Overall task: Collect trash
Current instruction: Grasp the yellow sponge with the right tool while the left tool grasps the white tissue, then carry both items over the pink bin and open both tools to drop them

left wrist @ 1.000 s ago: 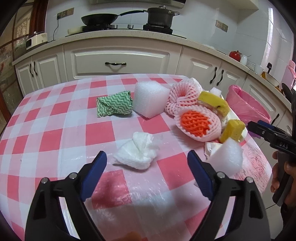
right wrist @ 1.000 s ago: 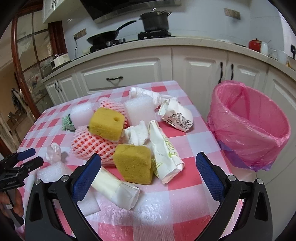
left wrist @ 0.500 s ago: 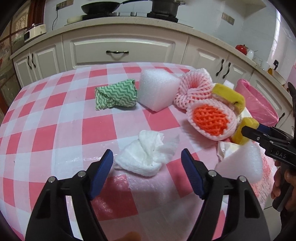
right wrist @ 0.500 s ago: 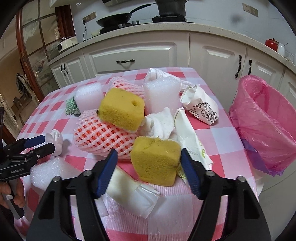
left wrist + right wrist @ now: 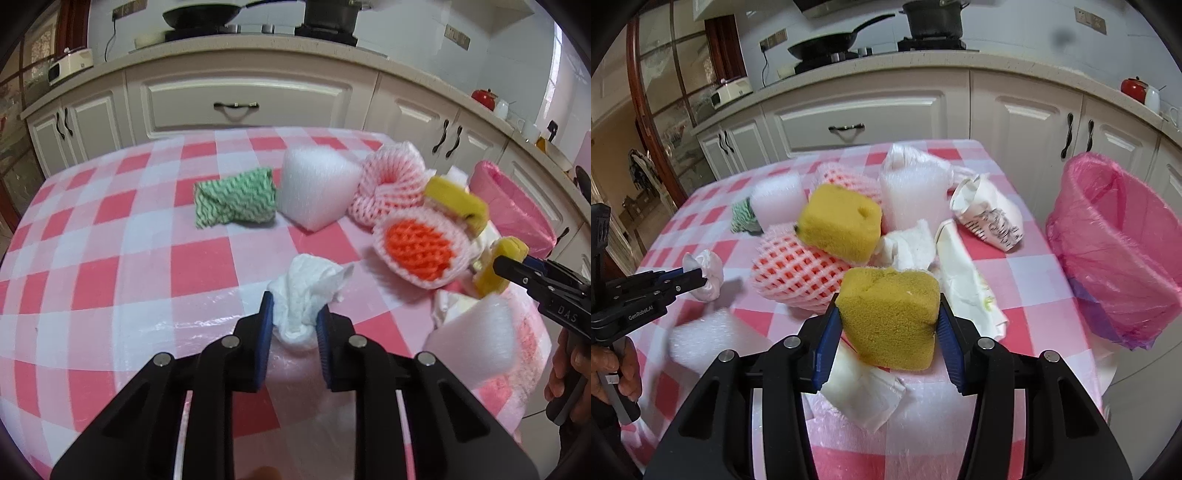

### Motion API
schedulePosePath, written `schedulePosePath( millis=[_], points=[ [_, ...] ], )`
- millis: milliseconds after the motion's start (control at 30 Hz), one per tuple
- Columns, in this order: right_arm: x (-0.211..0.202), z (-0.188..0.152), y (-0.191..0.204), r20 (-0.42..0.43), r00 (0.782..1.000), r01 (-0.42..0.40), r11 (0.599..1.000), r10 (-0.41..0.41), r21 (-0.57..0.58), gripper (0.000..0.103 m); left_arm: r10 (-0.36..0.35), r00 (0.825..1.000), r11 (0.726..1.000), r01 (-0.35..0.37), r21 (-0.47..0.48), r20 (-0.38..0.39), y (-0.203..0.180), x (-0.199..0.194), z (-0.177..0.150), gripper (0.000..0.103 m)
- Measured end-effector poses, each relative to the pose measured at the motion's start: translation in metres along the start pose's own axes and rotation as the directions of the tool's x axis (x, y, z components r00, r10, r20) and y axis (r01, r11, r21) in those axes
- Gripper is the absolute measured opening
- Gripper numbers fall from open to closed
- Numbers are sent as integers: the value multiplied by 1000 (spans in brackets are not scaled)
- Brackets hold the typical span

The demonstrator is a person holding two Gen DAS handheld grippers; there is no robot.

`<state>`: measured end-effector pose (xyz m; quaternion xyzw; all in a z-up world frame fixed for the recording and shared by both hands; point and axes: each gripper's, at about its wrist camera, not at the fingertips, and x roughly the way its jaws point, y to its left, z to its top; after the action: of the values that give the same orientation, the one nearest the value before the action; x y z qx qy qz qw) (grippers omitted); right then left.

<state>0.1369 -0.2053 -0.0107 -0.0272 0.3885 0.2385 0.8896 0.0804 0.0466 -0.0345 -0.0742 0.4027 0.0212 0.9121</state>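
My left gripper (image 5: 294,317) is shut on a crumpled white tissue (image 5: 304,291) near the front of the red-checked table (image 5: 110,240); it also shows in the right wrist view (image 5: 707,275). My right gripper (image 5: 886,325) is shut on a yellow sponge (image 5: 890,314), which also shows in the left wrist view (image 5: 496,267). A bin with a pink bag (image 5: 1119,251) stands beside the table at the right.
On the table lie a green patterned cloth (image 5: 236,201), white foam blocks (image 5: 317,188), pink foam fruit nets (image 5: 417,254), a second yellow sponge (image 5: 840,221), crushed paper cups (image 5: 988,218) and white wrappers (image 5: 964,280). White kitchen cabinets (image 5: 243,99) stand behind.
Both grippers moved forward and closed: the left on the white tissue, the right on the near yellow sponge.
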Motion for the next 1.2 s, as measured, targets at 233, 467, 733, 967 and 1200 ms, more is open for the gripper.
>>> schedulePosePath(
  millis=[233, 467, 733, 967, 1200],
  points=[
    [-38, 20, -22, 78, 997, -11, 1000, 9, 15, 48, -2, 995, 999, -2, 34, 95, -23, -46, 25, 22],
    [-72, 45, -74, 149, 986, 65, 997, -70, 39, 48, -103, 980, 990, 85, 113, 168, -86, -63, 69, 22],
    [-89, 69, -159, 170, 969, 161, 982, -177, 102, 48, -279, 950, 945, 246, 216, 142, -187, -37, 119, 22],
    [-84, 81, -219, 160, 962, 198, 969, -221, 148, 48, -401, 914, 888, 371, 270, 63, -275, 3, 142, 22],
    [-68, 78, -255, 133, 965, 204, 964, -228, 171, 49, -452, 892, 865, 440, 242, -6, -329, 46, 161, 26]
  ],
)
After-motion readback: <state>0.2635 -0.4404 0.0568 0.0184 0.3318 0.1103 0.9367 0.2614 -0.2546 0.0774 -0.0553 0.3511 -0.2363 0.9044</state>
